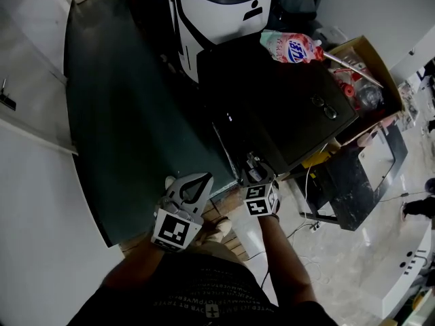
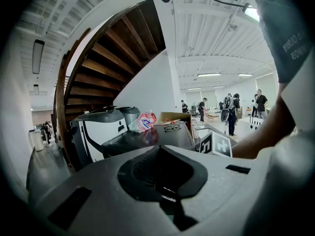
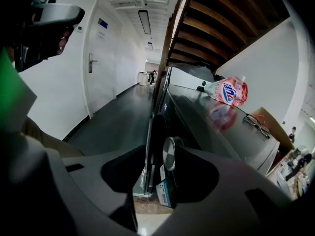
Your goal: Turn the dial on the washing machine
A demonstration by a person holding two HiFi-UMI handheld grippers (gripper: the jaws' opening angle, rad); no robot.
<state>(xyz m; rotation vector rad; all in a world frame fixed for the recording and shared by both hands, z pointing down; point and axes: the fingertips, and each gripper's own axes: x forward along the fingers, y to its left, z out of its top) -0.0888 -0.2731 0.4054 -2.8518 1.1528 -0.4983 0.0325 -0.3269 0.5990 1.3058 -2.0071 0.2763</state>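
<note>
Straddling the dial (image 3: 170,153), right tool (image 3: 164,146) gapes; sticker (image 3: 164,191) below unreadable.

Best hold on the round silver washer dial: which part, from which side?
Take the round silver dial by its rim, fingers on opposite edges, coming head-on at its flat face from the front of the dark washing machine. It is a shallow disc standing proud of the panel, so probably only the rim gives turning purchase.
</note>
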